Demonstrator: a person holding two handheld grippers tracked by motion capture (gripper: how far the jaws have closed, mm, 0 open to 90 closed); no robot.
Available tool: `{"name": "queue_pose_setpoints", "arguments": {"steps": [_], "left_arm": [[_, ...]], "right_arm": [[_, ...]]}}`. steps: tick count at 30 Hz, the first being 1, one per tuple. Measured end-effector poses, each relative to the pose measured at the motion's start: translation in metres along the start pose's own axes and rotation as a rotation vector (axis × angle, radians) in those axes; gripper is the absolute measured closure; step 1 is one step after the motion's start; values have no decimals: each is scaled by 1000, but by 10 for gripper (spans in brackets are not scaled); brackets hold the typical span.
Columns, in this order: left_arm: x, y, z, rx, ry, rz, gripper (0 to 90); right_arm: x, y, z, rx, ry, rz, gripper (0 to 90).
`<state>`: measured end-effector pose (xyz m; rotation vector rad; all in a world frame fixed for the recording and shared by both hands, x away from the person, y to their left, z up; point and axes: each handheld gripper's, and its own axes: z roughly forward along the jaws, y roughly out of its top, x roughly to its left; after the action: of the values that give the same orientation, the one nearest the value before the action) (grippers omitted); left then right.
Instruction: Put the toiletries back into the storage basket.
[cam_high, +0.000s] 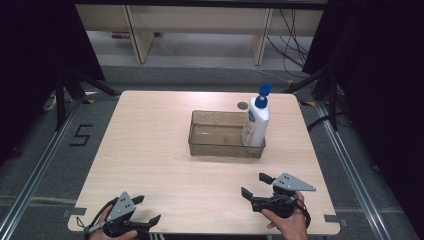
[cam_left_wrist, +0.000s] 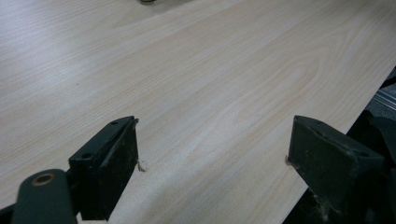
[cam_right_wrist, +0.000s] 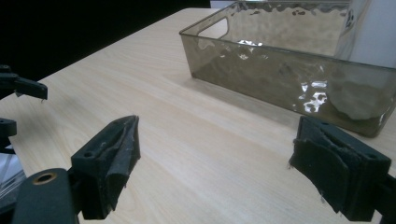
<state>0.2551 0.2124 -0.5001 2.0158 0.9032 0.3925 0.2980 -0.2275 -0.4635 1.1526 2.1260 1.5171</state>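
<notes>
1. Pale wood table (cam_high: 150, 150), dark surrounds.
2. Smoky clear bin (cam_high: 220, 142) mid-table; white pump bottle (cam_high: 256, 125) upright inside, at bin's right end.
3. Left gripper (cam_high: 146, 210) well short of bin, jaws spread, empty.
4. Right gripper (cam_high: 256, 185) nearer bin, jaws wide apart, empty.

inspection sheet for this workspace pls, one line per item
Surface: light wood table, bare apart from the items below.
Job's things: white pump bottle with blue top, upright in the right end of the clear tinted bin.
Clutter: nothing seen; a small round fitting behind the bin.
Tongs: left tongs and right tongs both open, holding nothing, near the front edge.
Cables: loose cables on the floor, far right.
Surroundings: black curtains at the sides, wooden furniture legs beyond.
</notes>
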Motion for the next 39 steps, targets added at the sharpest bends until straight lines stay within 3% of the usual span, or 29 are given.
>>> {"name": "queue_pose_setpoints", "arguments": {"steps": [1,3,7,8,9,12,13,14,19,21,26,31,32,33,35,39], "left_arm": [[0,0,0,0,0,1,154],[-2,0,1,-14,-3,-13,155],[1,0,0,6,0,14,155],[-1,0,1,-14,-10,-9,155],[-1,0,1,-6,-9,0,154],[-1,0,2,-16,-8,-11,154],[-1,0,1,-15,-7,-11,155],[-1,0,1,-15,-7,-12,154],[-2,0,2,-17,-9,-10,154],[-2,0,2,-15,-8,-10,154],[-1,0,1,-3,-6,3,154],[-2,0,2,-16,-6,-11,154],[-2,0,2,-17,-6,-12,155],[-1,0,1,-7,-6,0,155],[-1,0,1,-7,-5,-1,155],[-2,0,2,-17,-6,-12,154]], "right_arm": [[-1,-1,0,-4,-3,-24,154],[1,-3,0,7,0,-10,154],[1,-6,0,10,-3,-42,154],[2,-7,0,10,2,-36,154],[4,-8,-1,21,12,-18,154],[5,-9,-1,23,14,-25,154],[7,-11,-1,30,16,0,154],[6,-11,-1,23,16,-26,154],[8,-12,-3,27,9,-36,154],[9,-13,-4,32,29,-25,154],[10,-16,-4,33,23,-23,154],[12,-17,-7,45,19,-24,154],[12,-18,-6,39,27,-18,154],[15,-18,-6,49,34,24,154],[13,-18,-6,39,29,-15,154],[13,-19,-6,41,36,-3,154]]}}
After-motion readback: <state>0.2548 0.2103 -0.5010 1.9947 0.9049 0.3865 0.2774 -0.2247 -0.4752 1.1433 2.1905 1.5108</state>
